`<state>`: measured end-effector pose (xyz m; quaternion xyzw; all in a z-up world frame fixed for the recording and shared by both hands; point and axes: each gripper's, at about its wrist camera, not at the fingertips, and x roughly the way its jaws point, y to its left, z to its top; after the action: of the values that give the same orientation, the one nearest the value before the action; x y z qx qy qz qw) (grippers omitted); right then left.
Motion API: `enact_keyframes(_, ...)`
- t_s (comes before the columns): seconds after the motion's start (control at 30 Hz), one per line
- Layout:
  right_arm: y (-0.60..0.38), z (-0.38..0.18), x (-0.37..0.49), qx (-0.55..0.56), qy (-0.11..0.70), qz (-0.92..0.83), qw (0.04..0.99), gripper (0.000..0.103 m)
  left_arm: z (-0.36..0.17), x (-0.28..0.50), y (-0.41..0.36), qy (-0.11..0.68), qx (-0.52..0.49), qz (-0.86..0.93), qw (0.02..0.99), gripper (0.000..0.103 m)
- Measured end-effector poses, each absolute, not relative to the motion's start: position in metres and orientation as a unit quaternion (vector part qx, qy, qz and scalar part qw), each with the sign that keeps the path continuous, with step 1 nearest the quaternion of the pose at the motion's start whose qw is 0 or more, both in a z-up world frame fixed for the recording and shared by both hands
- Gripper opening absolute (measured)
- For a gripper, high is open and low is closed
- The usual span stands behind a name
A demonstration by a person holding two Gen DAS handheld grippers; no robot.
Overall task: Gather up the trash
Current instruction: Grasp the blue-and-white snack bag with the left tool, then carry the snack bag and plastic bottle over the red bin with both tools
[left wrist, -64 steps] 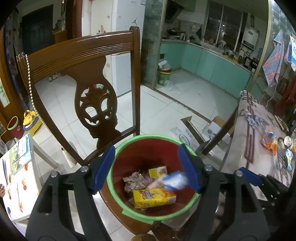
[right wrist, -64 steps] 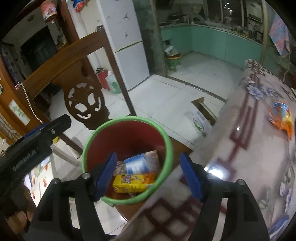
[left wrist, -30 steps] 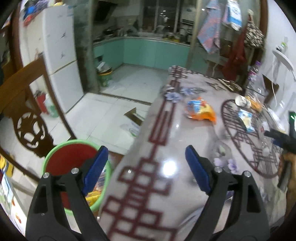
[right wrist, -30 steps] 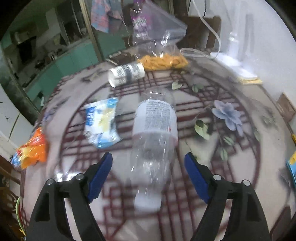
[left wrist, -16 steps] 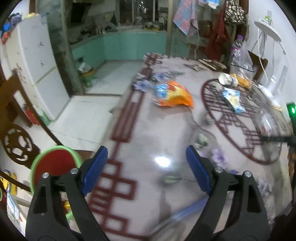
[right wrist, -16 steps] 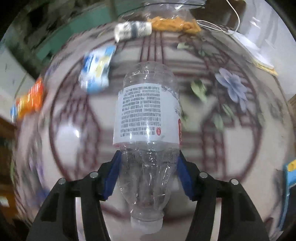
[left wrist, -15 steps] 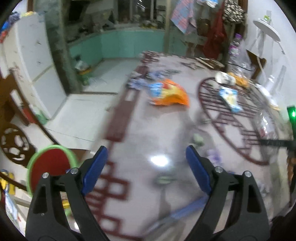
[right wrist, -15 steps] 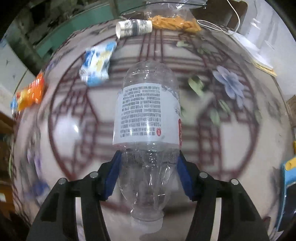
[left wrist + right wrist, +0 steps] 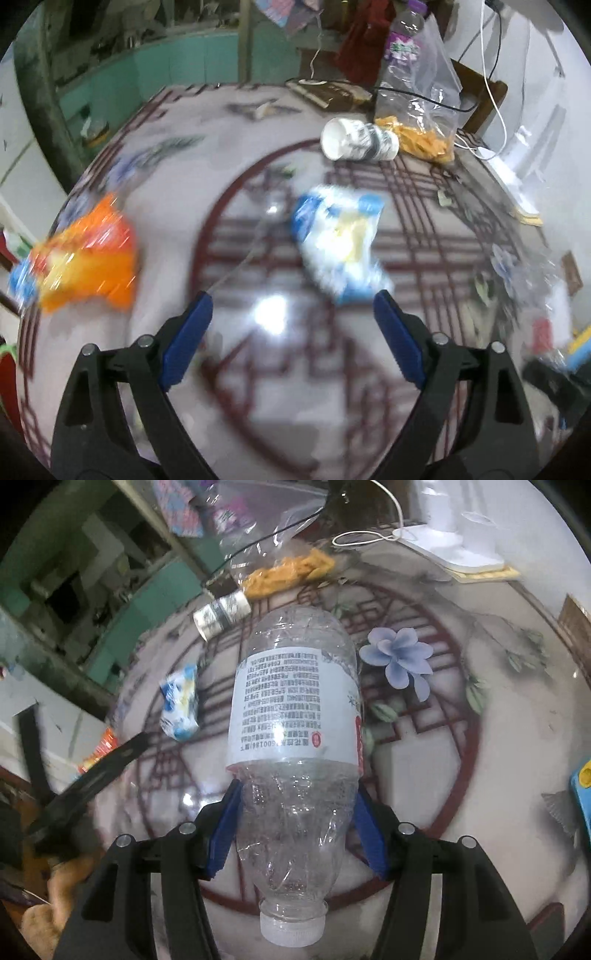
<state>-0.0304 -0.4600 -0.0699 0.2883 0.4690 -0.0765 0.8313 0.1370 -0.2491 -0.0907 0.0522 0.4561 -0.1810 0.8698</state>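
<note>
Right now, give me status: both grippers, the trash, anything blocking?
Right gripper shut on clear plastic bottle, cap toward camera. Left gripper open, empty, over blue-white wrapper. Orange wrapper and paper cup on table. Nothing blocking.

The left gripper (image 9: 291, 314) is hovering over the patterned surface (image 9: 258, 369) with its jaws spread wide and nothing between them. A blue-and-white wrapper (image 9: 340, 243) is lying just ahead of the right jaw, and an orange snack bag (image 9: 88, 258) is sitting off to the left. Farther back, a paper cup (image 9: 358, 144) is lying on its side beside a clear bag of yellow snacks (image 9: 424, 136).
</note>
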Motion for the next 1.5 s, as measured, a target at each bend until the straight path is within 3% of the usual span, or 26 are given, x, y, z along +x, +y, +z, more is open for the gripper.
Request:
enact_keyframes(0.1, -0.47, -0.064, -0.032, 0.308, 0.453, -0.069, 0.834, 0.057, -0.101, 0.156, -0.273, 0.465, 0.078, -0.168, 0.866, 0.09)
enact_keyframes(0.3, -0.477, -0.052, -0.035, 0.326, 0.433, -0.06, 0.838, 0.057, -0.126, 0.18, -0.292, 0.496, 0.093, -0.123, 0.855, 0.087)
enact_keyframes(0.37, -0.475, -0.051, -0.035, 0.324, 0.434, -0.057, 0.839, 0.057, -0.125, 0.18, -0.288, 0.492, 0.072, -0.116, 0.86, 0.071)
enact_keyframes(0.43, -0.475, -0.052, -0.035, 0.324, 0.435, -0.056, 0.838, 0.057, -0.119, 0.18, -0.289, 0.491, 0.081, -0.13, 0.857, 0.029)
enact_keyframes(0.53, -0.475, -0.055, -0.031, 0.325, 0.436, -0.057, 0.837, 0.057, -0.112, 0.175, -0.287, 0.5, 0.084, -0.146, 0.849, 0.023)
enact_keyframes(1.1, -0.418, -0.029, -0.049, 0.232, 0.414, -0.066, 0.878, 0.057, 0.001, 0.03, -0.135, 0.368, 0.106, -0.2, 0.902, 0.022)
enact_keyframes(1.5, -0.324, -0.008, -0.104, 0.188, 0.355, -0.051, 0.914, 0.057, 0.0, -0.025, -0.031, 0.323, 0.112, -0.138, 0.93, 0.025)
